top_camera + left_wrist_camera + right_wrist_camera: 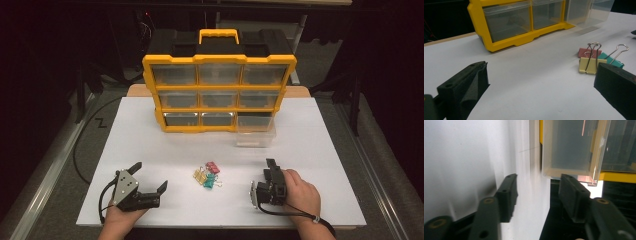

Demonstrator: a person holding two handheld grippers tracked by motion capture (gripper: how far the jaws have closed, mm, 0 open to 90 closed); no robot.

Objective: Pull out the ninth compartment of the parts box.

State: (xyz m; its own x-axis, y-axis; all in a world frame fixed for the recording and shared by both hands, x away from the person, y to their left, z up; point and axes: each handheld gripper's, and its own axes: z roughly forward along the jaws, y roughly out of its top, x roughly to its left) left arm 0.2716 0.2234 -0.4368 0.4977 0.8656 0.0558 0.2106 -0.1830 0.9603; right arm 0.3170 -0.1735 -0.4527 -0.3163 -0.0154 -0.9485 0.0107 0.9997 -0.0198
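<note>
A white table (150, 150) carries a yellow plastic organizer (219, 92) with three rows of clear little drawers and a carry handle on top. Its bottom-right drawer (255, 131) is pulled well out, an empty see-through box with thin, glossy walls.

In the middle of the table, well in front of the organizer, lies a small heap of binder clips (208, 176): a pale yellow one (589, 64), a teal one (611, 60) and a pink one (586, 52), each a folded metal body with looped wire handles.

The left gripper (148, 186) rests near the table's front left corner, its black foam-padded jaws spread wide and empty, aimed toward the clips. The right gripper (270, 167) sits to the right of the clips, turned on its side, jaws partly apart with nothing between them, pointing at the open drawer.

The work appears to be at its start: drawer ready, no clip lifted yet. The next move likely calls for lowering a gripper over one clip and pinching its flat body, since the wire loops would slip.
</note>
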